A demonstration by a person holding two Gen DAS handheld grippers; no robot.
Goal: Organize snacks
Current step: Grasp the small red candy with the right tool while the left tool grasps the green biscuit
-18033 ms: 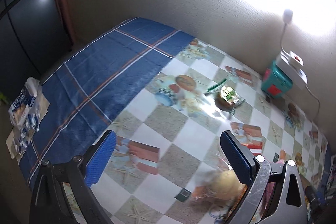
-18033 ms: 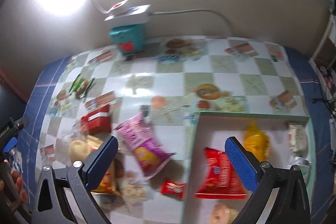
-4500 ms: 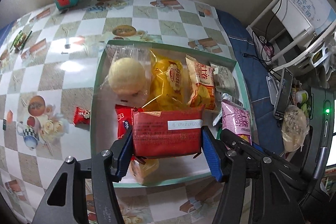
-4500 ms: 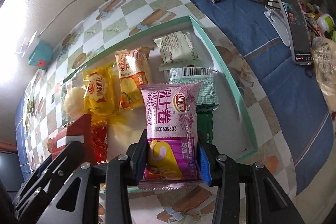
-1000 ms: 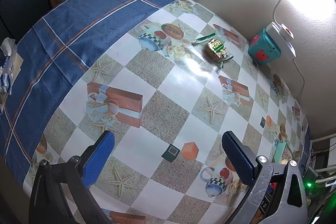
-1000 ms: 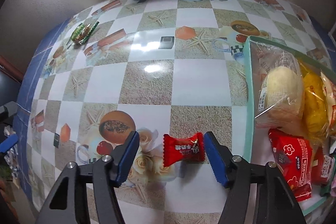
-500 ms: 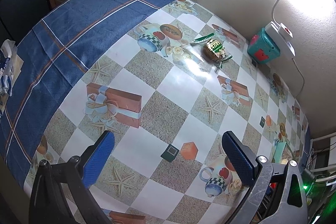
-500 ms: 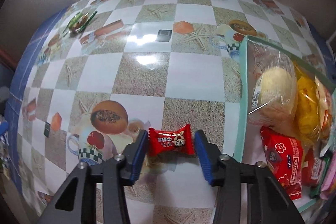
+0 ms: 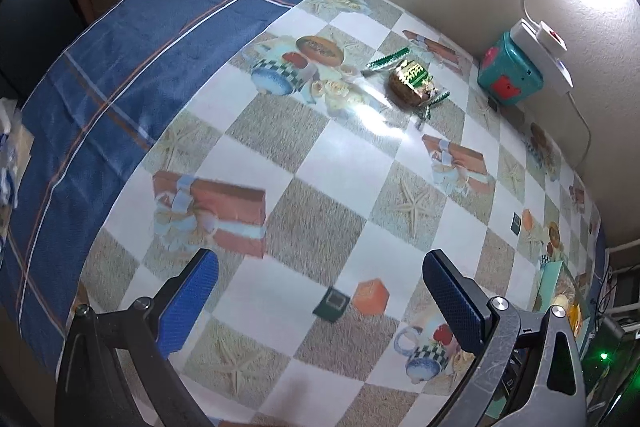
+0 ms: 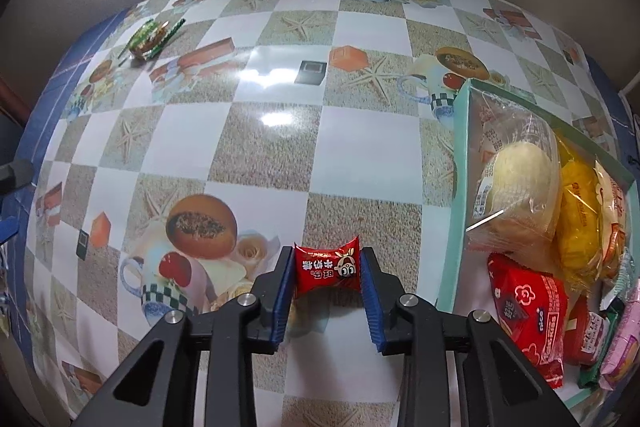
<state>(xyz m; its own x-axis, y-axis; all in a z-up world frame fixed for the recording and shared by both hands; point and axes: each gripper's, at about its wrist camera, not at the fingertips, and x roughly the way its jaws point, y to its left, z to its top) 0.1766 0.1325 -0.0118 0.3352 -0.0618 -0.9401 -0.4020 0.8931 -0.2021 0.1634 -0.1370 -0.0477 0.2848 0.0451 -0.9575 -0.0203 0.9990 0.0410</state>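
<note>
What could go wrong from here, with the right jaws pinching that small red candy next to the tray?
1. The right gripper holds the red candy only by its crimped wrapper ends; it may slip or twist out during the lift.
2. The tray is already crowded near its rim, with the bagged bun and red packet there; a dropped candy could land on them and slide off.
3. The green-wrapped snack lies far off, near the teal box; easy to miss.

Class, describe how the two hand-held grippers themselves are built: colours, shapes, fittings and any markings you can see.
Left hand-held gripper: black angular frame, two blue textured finger pads, silver screws, a small "1" marking on the scuffed right-side frame. Right hand-held gripper: matching black frame with triangular cutouts, blue ribbed pads, silver screws. No cables or sleeves visible.
</note>
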